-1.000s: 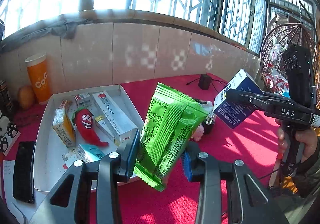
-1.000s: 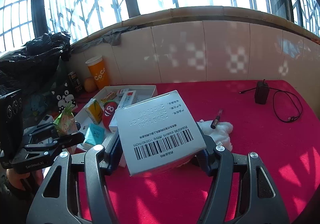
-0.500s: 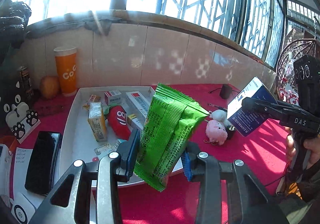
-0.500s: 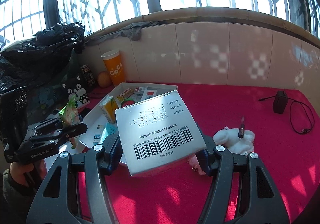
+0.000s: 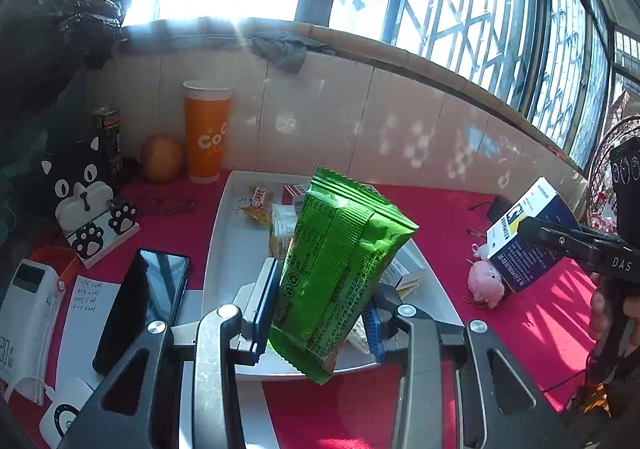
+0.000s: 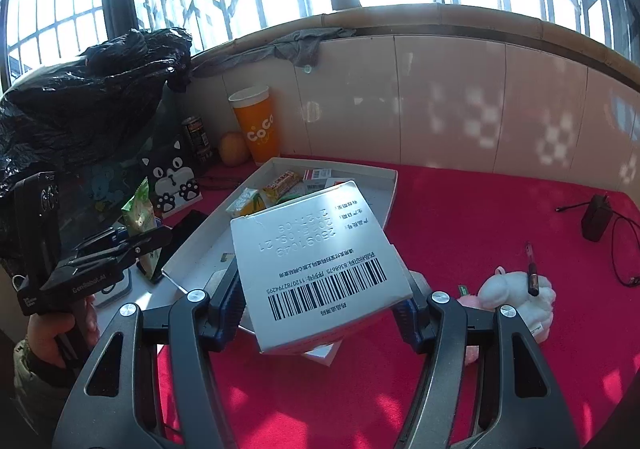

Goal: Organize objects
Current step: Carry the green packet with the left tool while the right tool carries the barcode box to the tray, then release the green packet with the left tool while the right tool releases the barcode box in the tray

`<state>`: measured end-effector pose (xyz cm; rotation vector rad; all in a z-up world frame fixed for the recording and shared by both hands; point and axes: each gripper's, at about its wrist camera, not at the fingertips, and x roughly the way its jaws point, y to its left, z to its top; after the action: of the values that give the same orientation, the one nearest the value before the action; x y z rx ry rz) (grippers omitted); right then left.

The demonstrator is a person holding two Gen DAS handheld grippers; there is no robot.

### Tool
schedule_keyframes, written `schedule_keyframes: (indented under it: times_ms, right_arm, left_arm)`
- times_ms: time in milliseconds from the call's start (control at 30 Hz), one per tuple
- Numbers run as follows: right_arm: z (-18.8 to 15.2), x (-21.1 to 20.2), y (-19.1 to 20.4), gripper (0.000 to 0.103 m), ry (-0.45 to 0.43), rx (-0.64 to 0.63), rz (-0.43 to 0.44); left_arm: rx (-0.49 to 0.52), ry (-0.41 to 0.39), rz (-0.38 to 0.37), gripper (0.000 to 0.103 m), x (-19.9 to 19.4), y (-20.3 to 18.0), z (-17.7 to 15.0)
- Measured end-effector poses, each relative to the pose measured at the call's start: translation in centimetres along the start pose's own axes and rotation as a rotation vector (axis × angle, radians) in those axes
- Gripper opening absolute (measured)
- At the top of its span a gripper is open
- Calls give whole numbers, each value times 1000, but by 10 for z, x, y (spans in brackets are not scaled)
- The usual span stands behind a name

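- The white tray [image 5: 224,249] is lying straight ahead of and below the left gripper [image 5: 316,323], and ahead-left of the right gripper [image 6: 320,313] — so the left one is probably sitting nearer, though the fisheye is blurring depth.
- The left gripper is pinching a green snack packet [image 5: 340,261], long axis running upright and leaning right, hanging over the tray's near edge.
- The right gripper is clamping a white barcoded box [image 6: 316,261] above the red cloth [image 6: 480,217], just beside the tray's near corner.

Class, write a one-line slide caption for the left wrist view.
Left gripper holds a green snack packet above the white tray.
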<state>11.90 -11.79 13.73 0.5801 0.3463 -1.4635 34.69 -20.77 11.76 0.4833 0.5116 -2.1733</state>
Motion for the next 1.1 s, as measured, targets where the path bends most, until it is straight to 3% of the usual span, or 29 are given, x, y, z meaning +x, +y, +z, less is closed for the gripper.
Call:
schedule_keyframes:
  times_ms: [233,400,833,867,900,933,1000,1100]
  right_arm:
    - [27,41,13,63,58,31,65]
    - [37,74,31,63,93,3,79]
    - [69,150,41,63,112,-10,-22]
    - [70,155,42,66,114,-15,-32]
    - [71,160,43,70,113,-25,-51]
    - [72,161,43,83,108,-29,-65]
    - [71,159,40,91,84,-10,-71]
    - [70,149,33,101,54,20,-72]
  left_arm:
    - [-33,42,65,38,14,30,6]
    - [-53,73,22,38,28,36,5]
    - [0,116,63,40,64,35,9]
    - [1,127,60,43,66,36,8]
    - [1,142,59,59,68,36,7]
    - [4,151,60,85,70,37,6]
    - [15,131,63,103,66,36,4]
    - [1,101,84,103,59,36,6]
